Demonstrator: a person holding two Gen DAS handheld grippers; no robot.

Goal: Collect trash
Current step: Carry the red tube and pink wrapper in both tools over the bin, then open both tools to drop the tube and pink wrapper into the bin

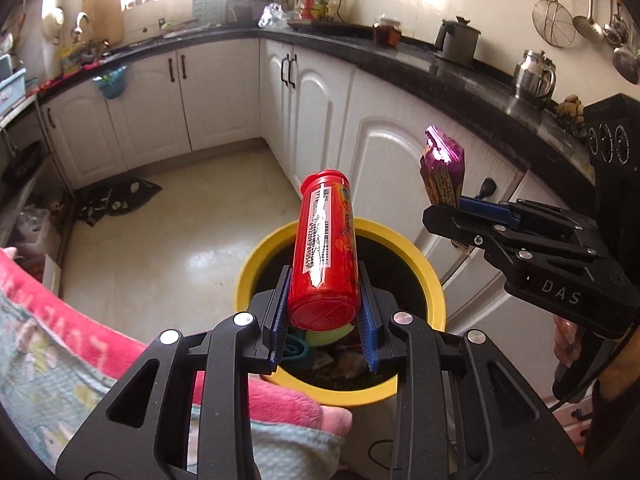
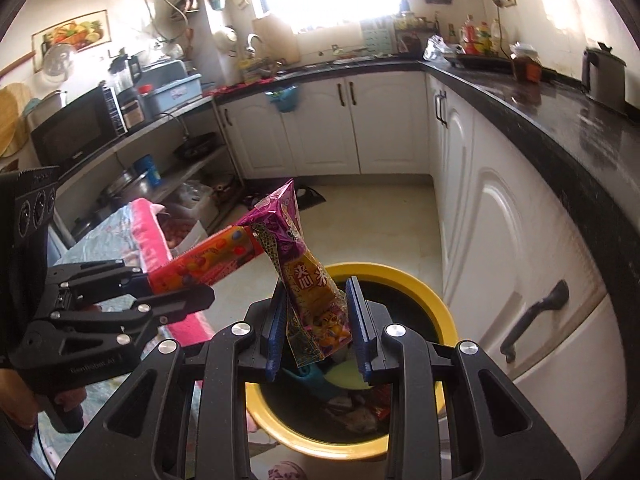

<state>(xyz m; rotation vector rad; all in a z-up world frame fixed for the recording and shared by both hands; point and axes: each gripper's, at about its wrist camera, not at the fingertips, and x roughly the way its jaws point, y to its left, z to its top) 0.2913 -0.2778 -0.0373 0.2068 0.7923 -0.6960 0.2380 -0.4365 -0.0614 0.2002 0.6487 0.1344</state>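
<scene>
The red candy tube (image 1: 326,248), stiff, light and slick, sits clamped near its cap in my left gripper (image 1: 325,316) above the yellow bin (image 1: 434,280). At 2 o'clock, my right gripper (image 2: 316,334) pinches a crinkly purple wrapper (image 2: 310,280) by its soft lower end.

I stand in a home kitchen: white cabinets (image 1: 224,96) under a black counter (image 1: 472,76), ladles (image 1: 588,20) hanging on the tiled wall, a microwave (image 2: 76,128) on a shelf, a kettle (image 1: 534,74) by the window.

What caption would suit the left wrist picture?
Left tool holds a red tube over the yellow bin; right tool brings a purple wrapper.
</scene>
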